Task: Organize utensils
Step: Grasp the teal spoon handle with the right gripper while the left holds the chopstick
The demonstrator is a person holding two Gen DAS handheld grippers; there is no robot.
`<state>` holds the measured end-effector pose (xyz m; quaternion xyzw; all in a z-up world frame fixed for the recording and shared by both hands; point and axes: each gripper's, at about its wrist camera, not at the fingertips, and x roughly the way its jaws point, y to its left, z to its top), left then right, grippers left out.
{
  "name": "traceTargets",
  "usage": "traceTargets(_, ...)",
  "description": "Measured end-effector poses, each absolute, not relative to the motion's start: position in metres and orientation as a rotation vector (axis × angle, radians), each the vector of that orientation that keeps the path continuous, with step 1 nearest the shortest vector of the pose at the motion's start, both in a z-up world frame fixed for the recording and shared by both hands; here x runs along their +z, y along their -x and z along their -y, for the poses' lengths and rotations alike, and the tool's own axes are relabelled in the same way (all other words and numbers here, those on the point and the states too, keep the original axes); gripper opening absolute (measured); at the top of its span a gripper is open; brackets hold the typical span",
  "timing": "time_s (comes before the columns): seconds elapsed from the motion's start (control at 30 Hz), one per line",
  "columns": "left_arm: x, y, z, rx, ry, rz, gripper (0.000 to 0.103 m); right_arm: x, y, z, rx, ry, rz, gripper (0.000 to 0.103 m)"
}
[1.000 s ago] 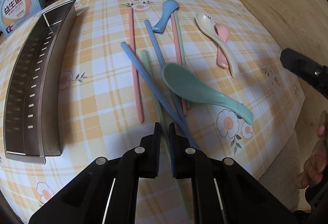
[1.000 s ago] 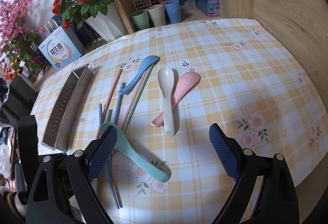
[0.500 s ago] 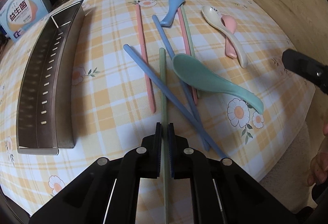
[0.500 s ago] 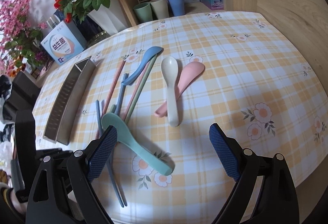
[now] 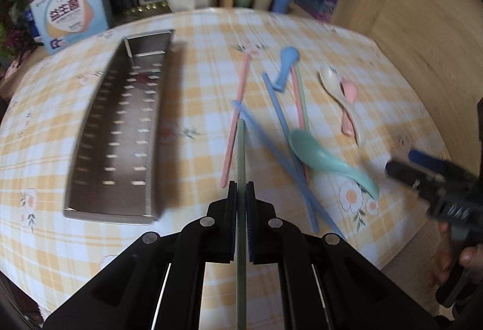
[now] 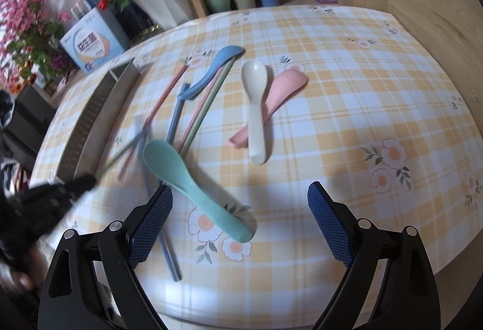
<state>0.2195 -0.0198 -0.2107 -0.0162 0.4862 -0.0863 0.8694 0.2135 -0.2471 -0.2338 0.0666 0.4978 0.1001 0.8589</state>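
Where a second ago the left tongs (image 5: 241,194) were only closing over the pile, they now pinch the green chopstick (image 5: 240,149) between their pads, and it has been drawn clear of the tangle, pointing forward and seemingly lifted off the counter (image 5: 196,118), though blur makes the height hard to judge. That puts the first utensil in hand, with the perforated steel tray (image 5: 120,131) lying empty just to the left, the likely place for it. The right tongs (image 6: 240,227) hang wide open and empty over the near end of the teal spoon (image 6: 193,182). Counting what remains on the checked cloth: four spoons, namely teal, blue spoon (image 6: 214,70), cream spoon (image 6: 256,112) and pink spoon (image 6: 271,100), the cream one lying across the pink; and five loose chopsticks, two blue (image 5: 277,106), two pink (image 5: 237,112) and one more green (image 5: 302,94), making six sticks in all with the held one. One tray, nothing yet in it.
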Motion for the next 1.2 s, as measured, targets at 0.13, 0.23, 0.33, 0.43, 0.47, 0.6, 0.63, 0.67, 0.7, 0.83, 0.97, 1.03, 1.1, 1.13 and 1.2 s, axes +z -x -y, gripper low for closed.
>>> traceTargets(0.13,-0.218,-0.220,0.014,-0.191,0.063,-1.055,0.005,-0.243,-0.214,0.237,0.234,-0.069,-1.075,0.088)
traceTargets(0.23,-0.231,-0.219,0.012,-0.213,0.081,-1.111,0.005,-0.248,-0.214,0.230,0.251,-0.025,-1.090,0.088)
traceTargets(0.33,-0.243,-0.219,0.012,-0.220,0.090,-1.152,0.005,-0.250,-0.213,0.227,0.259,-0.010,-1.102,0.088)
traceTargets(0.43,-0.251,-0.220,0.012,-0.222,0.093,-1.181,0.005,-0.250,-0.211,0.225,0.268,-0.011,-1.102,0.088)
traceTargets(0.47,-0.252,-0.221,0.013,-0.223,0.090,-1.189,0.006,-0.250,-0.210,0.225,0.270,-0.011,-1.102,0.088)
traceTargets(0.6,-0.255,-0.224,0.016,-0.216,0.063,-1.198,0.006,-0.249,-0.210,0.225,0.278,-0.007,-1.103,0.088)
traceTargets(0.63,-0.255,-0.225,0.017,-0.214,0.058,-1.196,0.006,-0.249,-0.210,0.225,0.280,-0.007,-1.104,0.088)
traceTargets(0.67,-0.255,-0.227,0.018,-0.212,0.048,-1.194,0.007,-0.249,-0.211,0.226,0.282,-0.005,-1.106,0.088)
traceTargets(0.7,-0.255,-0.228,0.020,-0.211,0.038,-1.192,0.007,-0.249,-0.212,0.226,0.285,-0.002,-1.107,0.088)
traceTargets(0.83,-0.255,-0.232,0.025,-0.210,-0.001,-1.177,0.007,-0.251,-0.213,0.224,0.296,0.018,-1.111,0.088)
traceTargets(0.97,-0.255,-0.233,0.028,-0.207,-0.040,-1.157,0.006,-0.252,-0.216,0.219,0.324,0.054,-1.110,0.083)
traceTargets(1.03,-0.255,-0.234,0.028,-0.209,-0.029,-1.152,0.006,-0.253,-0.219,0.213,0.347,0.088,-1.112,0.074)
traceTargets(1.1,-0.255,-0.234,0.023,-0.213,0.014,-1.150,0.006,-0.254,-0.221,0.209,0.374,0.114,-1.111,0.063)
traceTargets(1.13,-0.255,-0.233,0.020,-0.213,0.037,-1.152,0.006,-0.255,-0.223,0.207,0.385,0.128,-1.120,0.059)
traceTargets(1.2,-0.252,-0.230,0.016,-0.207,0.062,-1.139,0.006,-0.258,-0.227,0.203,0.411,0.142,-1.136,0.050)
